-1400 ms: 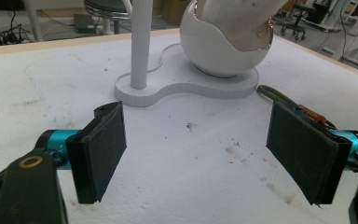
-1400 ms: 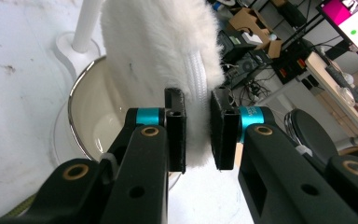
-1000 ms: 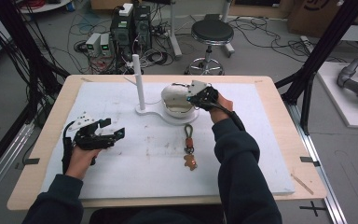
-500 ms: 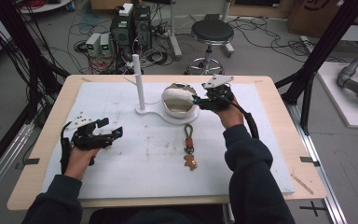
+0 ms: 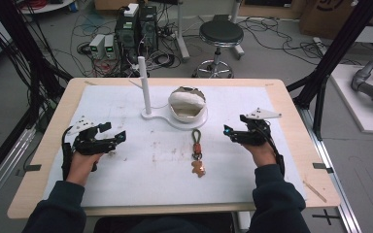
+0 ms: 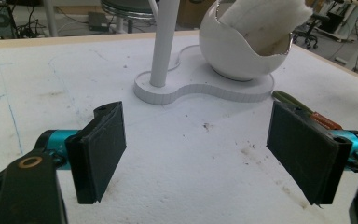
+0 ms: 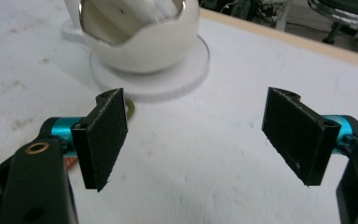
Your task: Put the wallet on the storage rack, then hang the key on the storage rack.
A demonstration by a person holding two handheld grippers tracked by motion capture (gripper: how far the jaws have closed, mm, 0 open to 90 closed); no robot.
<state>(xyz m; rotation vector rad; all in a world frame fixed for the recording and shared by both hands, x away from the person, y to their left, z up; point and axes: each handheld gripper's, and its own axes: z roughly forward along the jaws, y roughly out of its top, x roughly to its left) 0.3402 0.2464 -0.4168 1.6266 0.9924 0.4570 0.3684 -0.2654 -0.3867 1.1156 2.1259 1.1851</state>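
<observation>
A white mat covers the wooden table. At the upper centre a white egg-shaped cup sits on a stand with a post. Just below lies a keychain. At the left, the left gripper is released, jaws wide; at the right, the right gripper likewise gapes empty.

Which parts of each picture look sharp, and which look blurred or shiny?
High view: even light, slightly soft throughout. Left gripper view: egg-shaped bowl and post fairly sharp. Right gripper view: bowl blurred, its inner rim glinting, jaws sharper.
</observation>
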